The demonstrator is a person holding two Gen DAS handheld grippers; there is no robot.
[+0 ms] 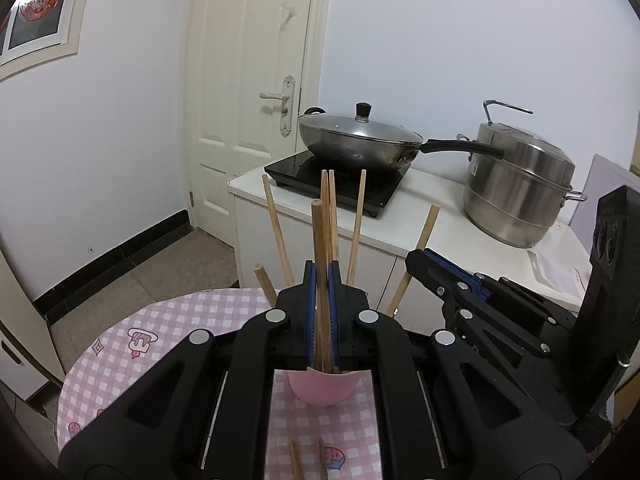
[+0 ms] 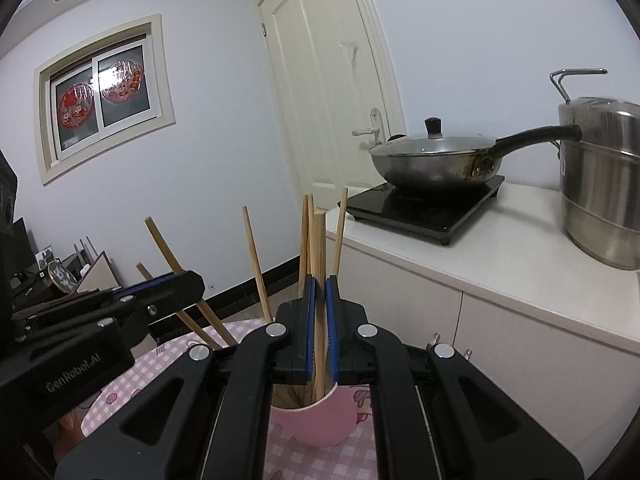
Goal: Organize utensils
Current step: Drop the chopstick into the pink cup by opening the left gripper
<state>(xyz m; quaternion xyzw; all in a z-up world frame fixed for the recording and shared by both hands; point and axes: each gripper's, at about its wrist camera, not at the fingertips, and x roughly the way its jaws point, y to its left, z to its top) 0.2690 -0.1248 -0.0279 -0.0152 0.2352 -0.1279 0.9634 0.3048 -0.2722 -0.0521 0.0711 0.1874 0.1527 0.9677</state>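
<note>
I see even, cool indoor light in both wrist views, fairly dim, with the walls reading pale blue-grey. I can't see the lamp itself. Shadows are soft and weak. The window (image 2: 106, 98) is dark, so no daylight comes through it. Mild glare sits on the steel pot (image 1: 520, 192) and on the wok lid (image 1: 360, 130). Both pictures bend strongly toward the edges, curving the door (image 1: 256, 80), and the corners are black. Focus looks sharp across the middle; the nearest black gripper parts at the bottom look slightly soft.
</note>
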